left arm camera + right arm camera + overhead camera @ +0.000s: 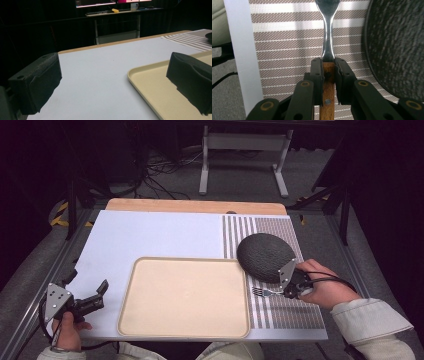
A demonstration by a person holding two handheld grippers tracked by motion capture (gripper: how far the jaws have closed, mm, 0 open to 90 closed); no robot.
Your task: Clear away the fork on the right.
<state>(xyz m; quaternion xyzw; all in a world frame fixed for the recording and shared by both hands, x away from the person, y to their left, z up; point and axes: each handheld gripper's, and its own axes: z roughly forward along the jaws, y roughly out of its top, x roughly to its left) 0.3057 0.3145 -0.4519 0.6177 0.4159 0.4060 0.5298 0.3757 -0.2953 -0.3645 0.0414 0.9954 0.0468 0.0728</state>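
A fork (264, 292) with a wooden handle (328, 85) and steel neck (328, 37) is clamped in my right gripper (291, 290), which is shut on the handle over the striped placemat (280, 312). Its tines point left toward the beige tray (184, 296). A dark round plate (265, 257) lies just behind the right gripper, and its textured rim (397, 47) fills the right side of the right gripper view. My left gripper (95, 299) is open at the table's front left, left of the tray, its black pads (37, 82) wide apart with nothing between them.
A pale blue-white board (150, 237) covers the table, with a wooden strip (195, 206) along the far edge. A metal stand (245, 150) and cables sit on the floor beyond. A desk with screens (112, 7) is far off.
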